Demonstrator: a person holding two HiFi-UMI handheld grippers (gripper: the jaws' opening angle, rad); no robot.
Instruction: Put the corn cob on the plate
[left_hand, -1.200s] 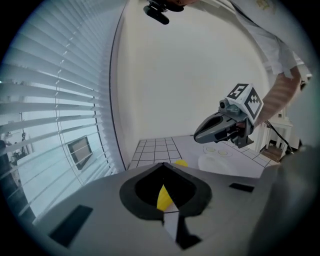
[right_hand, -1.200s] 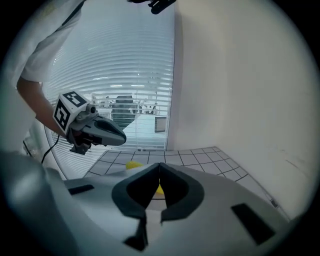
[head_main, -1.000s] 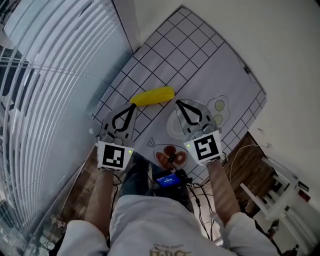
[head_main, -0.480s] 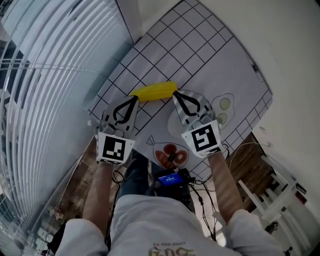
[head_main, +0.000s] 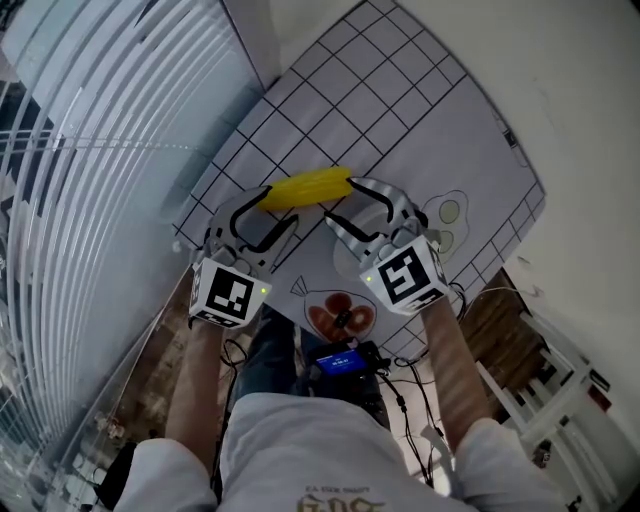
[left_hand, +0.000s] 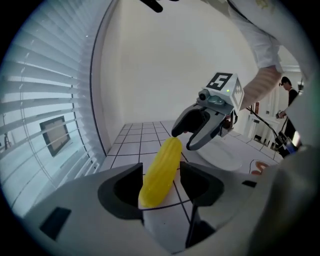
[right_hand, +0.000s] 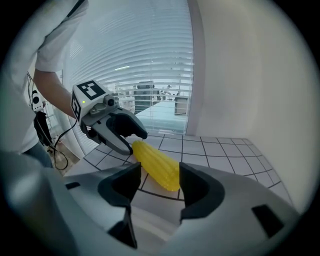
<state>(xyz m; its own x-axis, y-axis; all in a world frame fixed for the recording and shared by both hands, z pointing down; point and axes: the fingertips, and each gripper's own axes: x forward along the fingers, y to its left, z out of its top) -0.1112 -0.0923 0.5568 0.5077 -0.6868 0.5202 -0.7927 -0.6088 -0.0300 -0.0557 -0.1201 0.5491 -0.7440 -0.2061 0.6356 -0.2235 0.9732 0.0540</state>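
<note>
A yellow corn cob (head_main: 305, 188) lies on the white gridded mat (head_main: 400, 110). My left gripper (head_main: 280, 207) is at the cob's left end and my right gripper (head_main: 338, 200) at its right end. Both have just been opening and stand open. In the left gripper view the corn cob (left_hand: 160, 170) reaches in between the pads without being pressed, and the right gripper (left_hand: 197, 130) hangs over its far tip. The right gripper view shows the corn cob (right_hand: 157, 165) the same way, with the left gripper (right_hand: 125, 135) beyond it. The white plate (left_hand: 225, 157) sits just right of the cob, mostly hidden in the head view.
Printed food pictures mark the mat: a fried egg (head_main: 447, 210) and a red dish (head_main: 340, 318). Window blinds (head_main: 90, 150) run along the left and a pale wall (head_main: 560, 90) closes the far side. A small device with cables (head_main: 340, 360) hangs at the near table edge.
Both grippers have come down and forward to the cob's ends. Their jaws were shut before and now stand open, each around one end.
</note>
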